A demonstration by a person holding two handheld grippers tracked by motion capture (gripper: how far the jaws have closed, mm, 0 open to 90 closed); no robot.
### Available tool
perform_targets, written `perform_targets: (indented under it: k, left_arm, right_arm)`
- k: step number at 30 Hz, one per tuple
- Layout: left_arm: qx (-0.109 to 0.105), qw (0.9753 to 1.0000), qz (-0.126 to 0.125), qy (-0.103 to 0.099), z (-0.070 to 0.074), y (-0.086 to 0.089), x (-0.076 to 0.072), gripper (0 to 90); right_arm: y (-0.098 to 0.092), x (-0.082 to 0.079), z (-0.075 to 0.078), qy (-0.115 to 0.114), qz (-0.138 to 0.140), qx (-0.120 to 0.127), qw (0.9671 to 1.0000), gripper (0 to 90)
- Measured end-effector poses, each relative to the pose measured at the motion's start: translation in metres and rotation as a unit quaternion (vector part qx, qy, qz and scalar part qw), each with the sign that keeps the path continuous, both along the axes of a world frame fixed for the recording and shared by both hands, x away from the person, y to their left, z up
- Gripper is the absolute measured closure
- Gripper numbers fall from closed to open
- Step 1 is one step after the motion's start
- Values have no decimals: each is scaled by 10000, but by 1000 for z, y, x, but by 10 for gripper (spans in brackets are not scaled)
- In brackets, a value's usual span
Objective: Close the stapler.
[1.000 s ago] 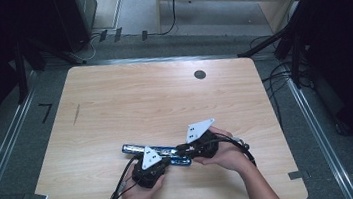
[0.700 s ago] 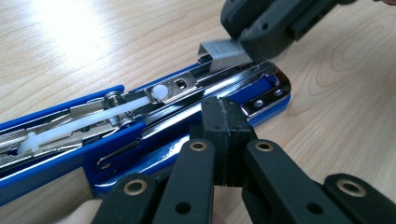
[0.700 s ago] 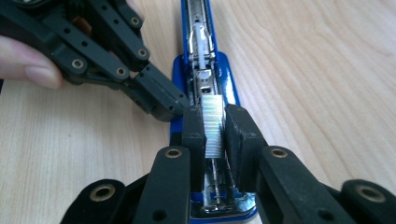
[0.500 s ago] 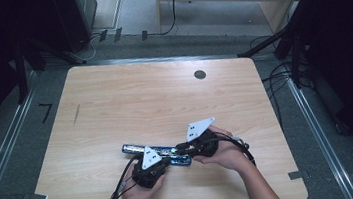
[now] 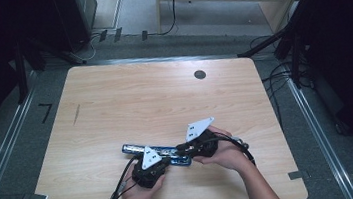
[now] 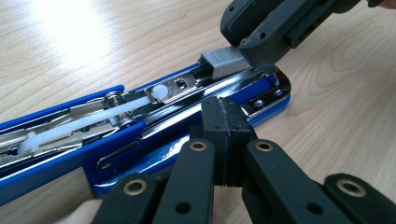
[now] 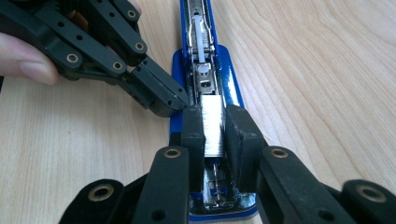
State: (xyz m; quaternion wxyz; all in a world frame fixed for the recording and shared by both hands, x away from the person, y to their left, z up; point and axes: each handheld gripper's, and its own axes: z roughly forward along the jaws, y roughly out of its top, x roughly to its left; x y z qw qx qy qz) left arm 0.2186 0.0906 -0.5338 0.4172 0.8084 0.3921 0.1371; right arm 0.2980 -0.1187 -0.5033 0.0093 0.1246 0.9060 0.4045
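Silver staples (image 7: 213,128) pinched by right tool (image 7: 215,122) inside stapler (image 7: 227,70) channel walls.

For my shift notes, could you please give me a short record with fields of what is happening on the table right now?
Work in hand: loading staples into an opened blue stapler
Stapler: lies flat on the wooden table, its loading channel exposed
Staples: a silver strip of staples over the channel, near the stapler's front end
Right gripper: shut on the strip of staples, one jaw on each side
Left gripper: jaws together, pressed against the stapler's blue side
Table surface: a dark round hole near the far edge
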Motion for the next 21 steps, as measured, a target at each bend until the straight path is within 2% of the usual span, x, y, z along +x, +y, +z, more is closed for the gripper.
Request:
perform_targets:
  k: [10, 15, 18, 20, 21]
  left_arm:
    - [3, 10000, -3, 2, 0, 0, 0, 900]
    - [2, 10000, -6, 2, 0, 0, 0, 900]
    - [5, 10000, -3, -3, 0, 0, 0, 900]
    - [-12, 10000, 4, 14, 0, 0, 0, 900]
    - [-12, 10000, 6, 13, 0, 0, 0, 900]
  right_arm:
    - [0, 0, 0, -33, -19, -5, 10000, 790]
    - [1, -2, 1, -31, 33, 105, 9999, 766]
    - [3, -6, -3, -134, 96, 2, 9999, 761]
    - [3, -8, -4, -209, 106, 19, 9997, 760]
    - [4, -9, -5, -320, 111, 61, 9994, 756]
